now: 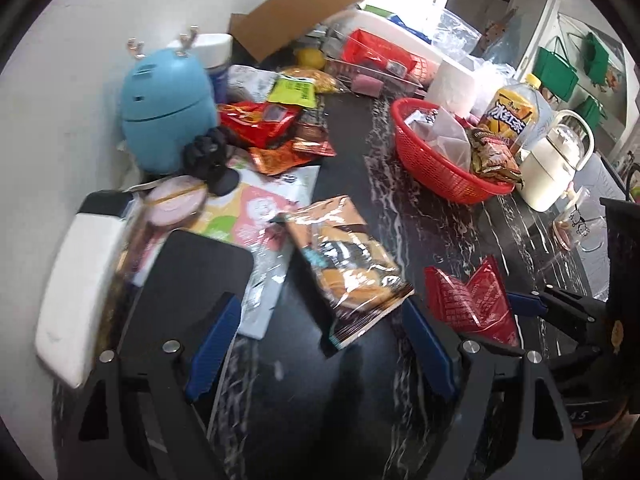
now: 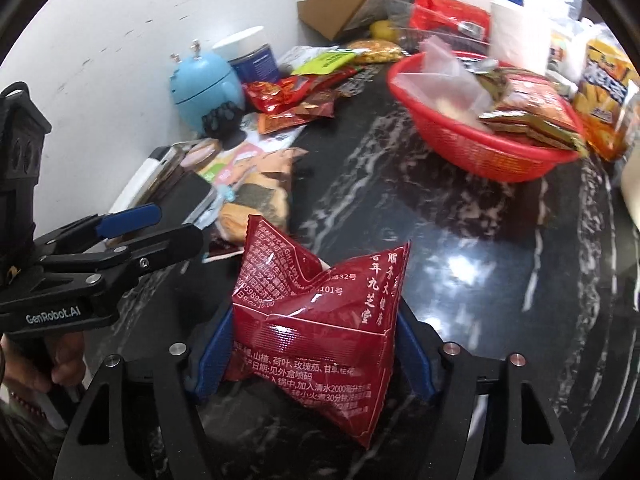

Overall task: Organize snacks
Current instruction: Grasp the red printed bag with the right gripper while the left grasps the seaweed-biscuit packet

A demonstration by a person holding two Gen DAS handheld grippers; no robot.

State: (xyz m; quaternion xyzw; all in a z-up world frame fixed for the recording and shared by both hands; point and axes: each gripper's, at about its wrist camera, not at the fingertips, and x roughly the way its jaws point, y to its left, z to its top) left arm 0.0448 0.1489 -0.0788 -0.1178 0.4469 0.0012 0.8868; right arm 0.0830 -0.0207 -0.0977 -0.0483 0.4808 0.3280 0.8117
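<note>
Here, right gripper (image 2: 314, 344) fingers pinching red packet (image 2: 320, 320); left gripper (image 1: 320, 344) fingers spread.

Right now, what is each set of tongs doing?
Left tongs: open, holding nothing; the orange snack packet lies between the tips, untouched.
Right tongs: closed on the dark red packet, pads against both its sides.

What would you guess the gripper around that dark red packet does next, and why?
Probably it lifts the dark red packet and carries it toward the red basket. The right gripper has its blue pads against both sides of the packet, which appears pinched, and the basket already holds other snack packs, so it looks like the collecting spot.
</note>
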